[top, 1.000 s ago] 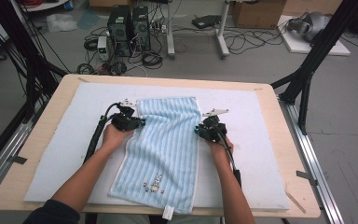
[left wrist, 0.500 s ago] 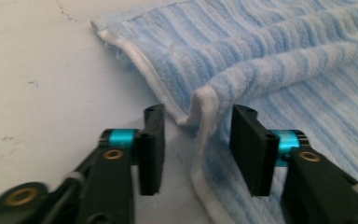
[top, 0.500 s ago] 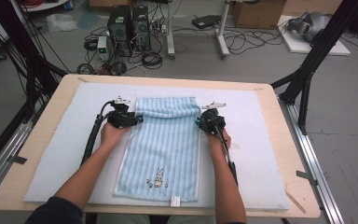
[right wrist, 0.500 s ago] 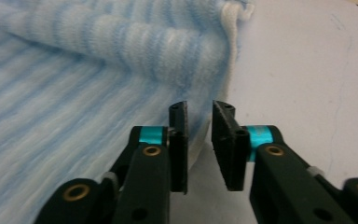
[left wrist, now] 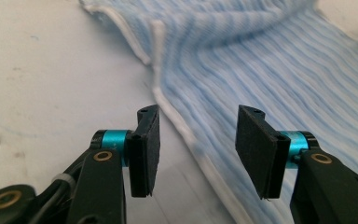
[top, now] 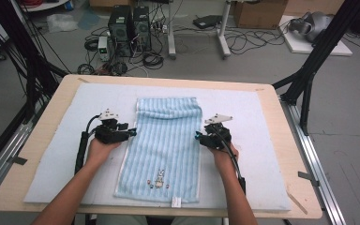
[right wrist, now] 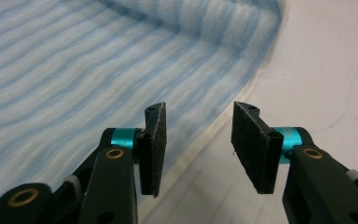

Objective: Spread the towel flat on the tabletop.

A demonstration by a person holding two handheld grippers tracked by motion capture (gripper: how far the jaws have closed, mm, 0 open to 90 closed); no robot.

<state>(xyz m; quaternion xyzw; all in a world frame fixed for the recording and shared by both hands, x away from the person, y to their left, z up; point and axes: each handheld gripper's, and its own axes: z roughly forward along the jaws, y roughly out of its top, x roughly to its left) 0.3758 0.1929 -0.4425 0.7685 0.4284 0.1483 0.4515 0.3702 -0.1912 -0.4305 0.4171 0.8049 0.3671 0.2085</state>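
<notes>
A light-blue striped towel [top: 166,145] lies spread lengthwise on the mat, its far end rumpled into a low fold. At the towel's left edge sits my left gripper [top: 131,132], and my right gripper [top: 199,137] is at its right edge. Both have just been opening their jaws. In the left gripper view the left gripper [left wrist: 198,144] stands open over the towel's [left wrist: 270,70] white hem, pads clear of it. In the right gripper view the right gripper [right wrist: 198,144] is open above the edge of the towel [right wrist: 98,70], gripping nothing.
A pale padded mat [top: 75,178] covers the wooden table [top: 42,140]. Black frame legs [top: 304,89] stand at the table's far corners. Computer towers [top: 129,23] and cables lie on the floor beyond the far edge.
The towel, skewed and bunched a second ago, now lies straight and flat. Both grippers have let go of it, opened, and drawn back toward the person along its sides.
</notes>
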